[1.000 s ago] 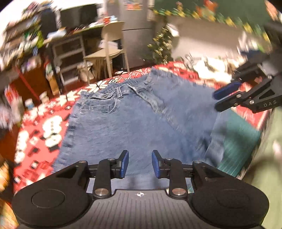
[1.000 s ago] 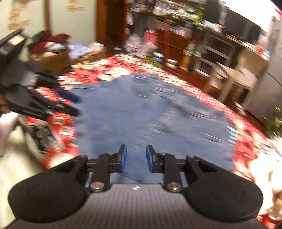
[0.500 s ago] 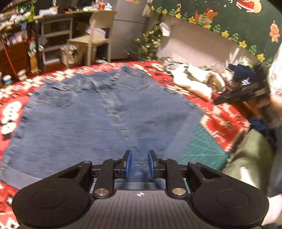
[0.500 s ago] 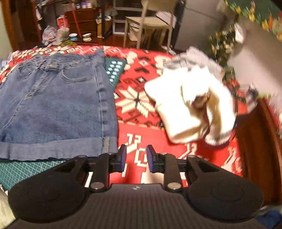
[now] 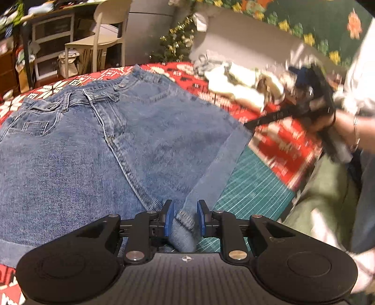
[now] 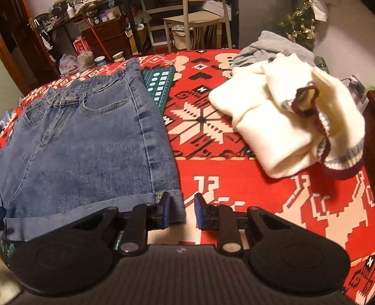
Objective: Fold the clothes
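We see a pair of denim shorts [image 6: 77,145] spread flat, front side up, on a desk covered with a red patterned cloth [image 6: 234,187]; the waistband lies at the far edge and the rolled cuffs at the near edge. A green cutting mat [image 5: 253,187] shows beneath the shorts at the near edge, and again beside the waistband in the right wrist view.

Left claw [image 5: 182,218]: its jaws stand apart, with the rolled cuff of the right leg at the crotch seam lying between the blue pads [image 5: 169,218]. We cannot tell whether the pads touch the denim; they are not pressed together on it.

Right claw [image 6: 180,211]: its jaws are likewise parted, at the outer corner of the same cuff. The left pad overlaps the cuff's corner, while the right pad is over the bare red cloth. In the left wrist view, this claw appears blurred at the far right, held in a person's hand [image 5: 328,117].

Beside the shorts, well apart from them, a cream knit sweater [image 6: 293,122] with maroon and grey trim lies crumpled on the cloth, and a grey garment [image 6: 274,49] lies behind it. Beyond the desk we note a pale chair [image 6: 196,21] and a small decorated tree [image 6: 300,25].
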Available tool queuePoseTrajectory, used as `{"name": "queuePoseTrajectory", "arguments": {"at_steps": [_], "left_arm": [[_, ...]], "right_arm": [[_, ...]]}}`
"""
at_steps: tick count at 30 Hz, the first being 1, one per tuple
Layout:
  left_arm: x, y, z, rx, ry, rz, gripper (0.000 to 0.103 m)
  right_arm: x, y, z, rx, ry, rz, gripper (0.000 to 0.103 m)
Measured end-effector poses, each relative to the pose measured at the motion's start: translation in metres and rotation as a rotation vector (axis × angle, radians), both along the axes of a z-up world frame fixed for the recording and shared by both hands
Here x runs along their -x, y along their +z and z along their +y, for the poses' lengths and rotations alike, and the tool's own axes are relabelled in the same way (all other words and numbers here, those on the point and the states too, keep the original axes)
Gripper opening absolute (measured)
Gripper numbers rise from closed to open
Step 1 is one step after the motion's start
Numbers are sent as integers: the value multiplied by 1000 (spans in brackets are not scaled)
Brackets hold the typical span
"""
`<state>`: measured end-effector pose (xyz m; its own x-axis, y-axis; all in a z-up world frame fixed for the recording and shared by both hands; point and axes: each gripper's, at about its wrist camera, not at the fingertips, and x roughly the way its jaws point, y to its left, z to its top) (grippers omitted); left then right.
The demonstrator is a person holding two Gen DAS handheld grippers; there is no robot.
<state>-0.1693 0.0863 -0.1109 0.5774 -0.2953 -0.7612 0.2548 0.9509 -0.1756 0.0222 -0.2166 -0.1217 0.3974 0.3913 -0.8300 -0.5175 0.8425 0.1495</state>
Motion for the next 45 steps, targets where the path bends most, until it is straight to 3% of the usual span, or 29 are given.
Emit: {"name": "queuePoseTrajectory", "arguments": {"at_steps": [3, 11, 17, 20, 23, 26, 27, 28, 29, 33, 41, 43, 44, 45], "left_arm": [[0, -7, -2, -28, 2, 3, 20], [0, -14, -5, -61, 7, 12, 20], [-1, -17, -5, -58, 16, 13, 21], [-2, -17, -4, -58, 20, 14, 22], [-1, -17, -3, -54, 26, 14, 22], [-1, -17, -3, -51, 30, 14, 22], [-1, -17, -4, -53, 29, 13, 22], [0, -17, -4, -56, 28, 13, 22], [0, -17, -5, -61, 26, 12, 22], [0, -16, -5, -65, 21, 16, 22], [4, -13, -4, -59, 11, 6, 22], [5, -9, -5, -60, 14, 0, 22], [6, -7, -5, -60, 15, -3, 22], [7, -5, -5, -60, 17, -6, 22]], "right_arm": [[2, -2, 3, -4, -5, 5, 15], [0, -2, -7, -73, -36, 29, 18], [-2, -1, -16, -129, -61, 48, 25], [-2, -1, -17, -156, -67, 56, 38], [-1, -2, -17, -181, -66, 64, 39], [6, -4, -3, -97, -13, 23, 37], [10, -4, 4, -51, 14, -6, 26], [14, -4, 10, -17, 39, -31, 23], [17, -2, 14, 4, 59, -48, 14], [22, 8, 21, 73, 91, -93, 11], [22, 3, 16, 112, 65, -81, 14], [24, 3, 17, 115, 42, -94, 20], [23, 4, 16, 114, 31, -92, 31], [22, 6, 14, 110, 21, -87, 36]]}}
